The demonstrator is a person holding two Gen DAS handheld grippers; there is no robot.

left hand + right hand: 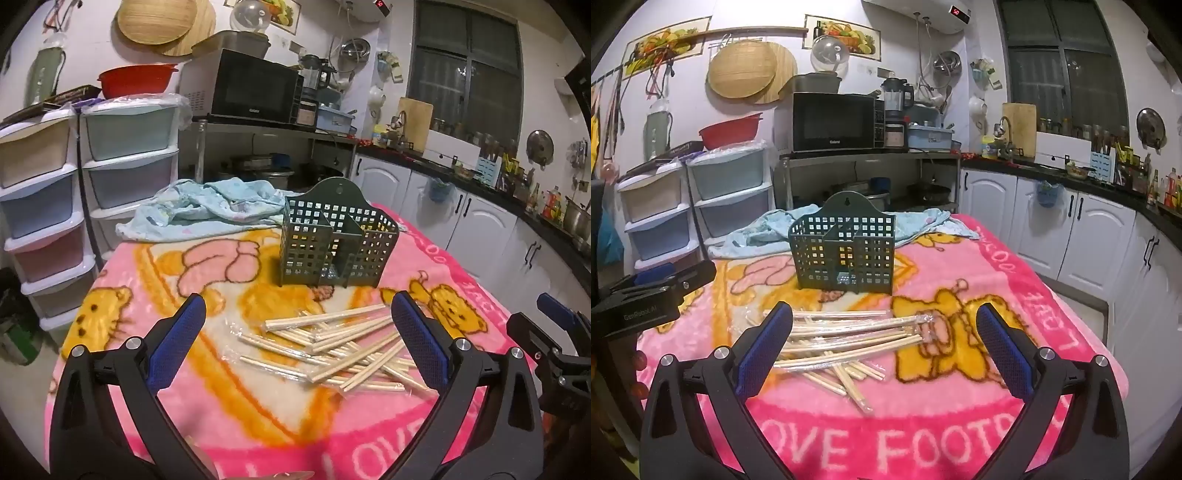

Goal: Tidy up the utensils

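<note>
Nothing sorted yet: chopsticks point(332, 343) lay in a loose pile on the blanket-covered table point(236, 406), the green holder point(338, 247) at their 12 o'clock looked empty. Left tongs point(299, 343) and right tongs point(884, 347) were wide, holding nothing, hovering near the pile.

Pink cartoon blanket point(960, 435), crumpled blue cloth point(207, 206), black microwave point(833, 122)

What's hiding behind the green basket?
Behind the green basket lies a crumpled light-blue cloth on the pink blanket. The basket covers the cloth's middle, so that part cannot be seen.
</note>
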